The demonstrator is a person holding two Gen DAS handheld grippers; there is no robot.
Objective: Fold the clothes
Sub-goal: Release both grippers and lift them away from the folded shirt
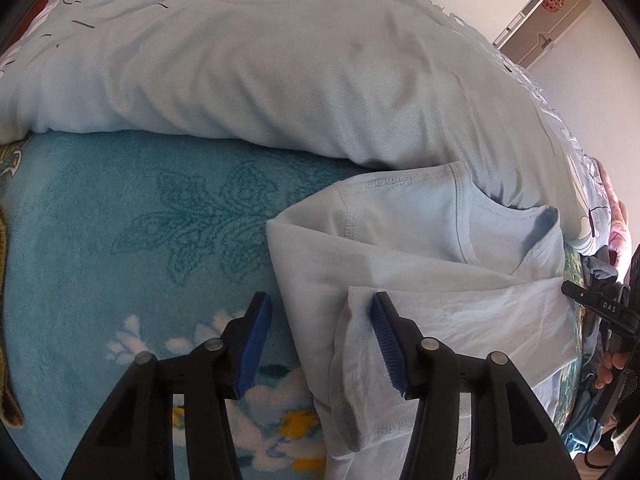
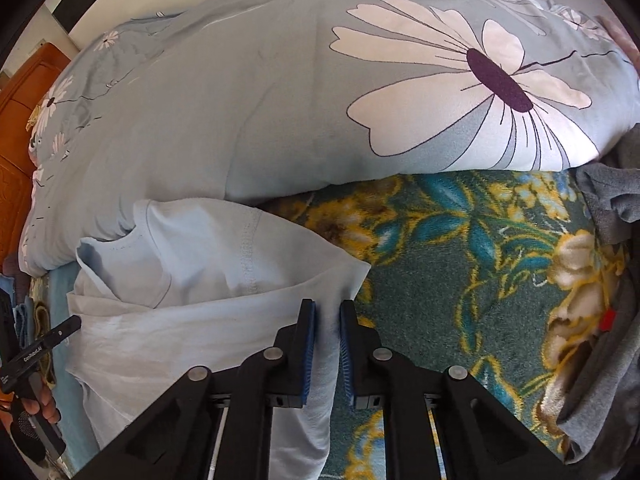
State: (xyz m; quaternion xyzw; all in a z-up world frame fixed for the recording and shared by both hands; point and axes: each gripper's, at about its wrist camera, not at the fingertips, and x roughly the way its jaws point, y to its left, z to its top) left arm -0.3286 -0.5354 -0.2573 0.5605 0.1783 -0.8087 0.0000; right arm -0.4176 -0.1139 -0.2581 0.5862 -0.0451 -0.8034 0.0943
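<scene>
Left wrist view: jaws of the left gripper (image 1: 318, 340) standing apart over the left edge of the pale blue T-shirt (image 1: 432, 248), a folded sleeve flap lying against the right blue ribbed pad, left pad clear over the plush teal blanket (image 1: 120, 240); no squeeze visible. Shirt hem cut off below by the black fingers. Right wrist view: right gripper (image 2: 327, 348) nearly closed, pinching the shirt's right edge between its pads. Only here: a grey garment (image 2: 608, 360) at the right, partly cut off, and the big daisy on the quilt (image 2: 280, 92). Fleecy blanket, smooth stitched cotton shirt lying flat beside the puffy quilt.
</scene>
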